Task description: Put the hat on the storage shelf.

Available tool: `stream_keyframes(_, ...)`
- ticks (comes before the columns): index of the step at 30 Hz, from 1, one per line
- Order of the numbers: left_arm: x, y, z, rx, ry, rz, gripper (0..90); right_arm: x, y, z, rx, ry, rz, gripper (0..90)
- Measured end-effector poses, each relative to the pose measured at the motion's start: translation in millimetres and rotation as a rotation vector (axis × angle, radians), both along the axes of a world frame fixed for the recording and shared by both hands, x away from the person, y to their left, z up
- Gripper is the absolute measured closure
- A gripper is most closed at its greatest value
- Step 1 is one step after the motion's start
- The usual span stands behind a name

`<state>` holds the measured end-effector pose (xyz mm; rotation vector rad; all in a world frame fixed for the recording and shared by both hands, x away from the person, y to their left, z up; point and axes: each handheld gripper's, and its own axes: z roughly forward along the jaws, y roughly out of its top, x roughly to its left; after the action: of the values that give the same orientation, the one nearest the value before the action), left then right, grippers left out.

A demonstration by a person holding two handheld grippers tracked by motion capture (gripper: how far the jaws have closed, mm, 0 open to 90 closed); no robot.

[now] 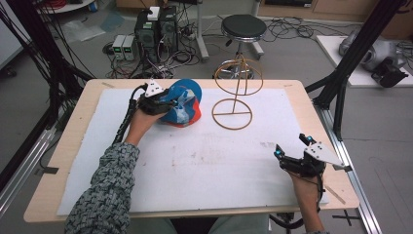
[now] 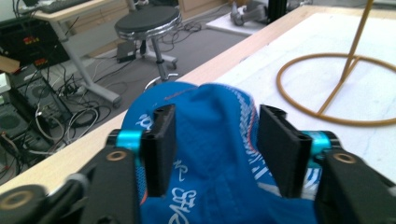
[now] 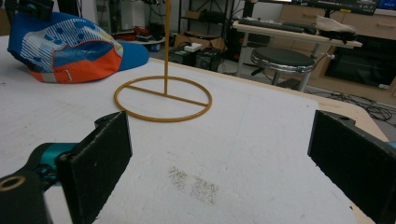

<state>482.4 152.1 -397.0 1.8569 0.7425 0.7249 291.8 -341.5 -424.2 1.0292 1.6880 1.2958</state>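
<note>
A blue cap (image 1: 184, 105) with white stripes and an orange panel sits at the back left of the white mat (image 1: 219, 165). My left gripper (image 1: 168, 100) is on its crown. In the left gripper view the jaws (image 2: 218, 113) are part closed, with a fold of the blue cap (image 2: 210, 149) filling the gap between them. A gold wire stand (image 1: 234, 100), with a ring base and a ring top, stands upright just right of the cap. My right gripper (image 1: 291, 145) hovers wide open over bare mat at the front right. It (image 3: 219, 135) faces the stand (image 3: 163, 100) and the cap (image 3: 70, 46).
The wooden table edge (image 1: 73, 126) frames the mat. Behind the table stand a black stool (image 1: 243, 27), computer boxes (image 1: 156, 29) and loose cables on the floor. Black frame posts (image 1: 341, 83) rise at the right. A faint stain (image 3: 194, 184) marks the mat near my right gripper.
</note>
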Motion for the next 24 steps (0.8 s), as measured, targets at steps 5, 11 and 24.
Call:
stream_keyframes(5, 1.6, 0.9, -2.0, 0.002, 0.012, -0.009, 62.4, 0.2, 0.4, 0.0, -0.001, 0.0, 0.003, 5.4)
stream_keyframes(11, 2.3, 2.9, -2.5, -0.011, 0.045, -0.034, 85.1, 0.4, 0.4, -0.1, -0.003, -0.002, 0.004, 5.4)
stream_keyframes(24, 6.2, -5.5, 33.4, -0.085, 0.054, -0.036, 88.9, 0.9, 1.2, -0.2, 0.0, 0.006, 0.004, 5.4)
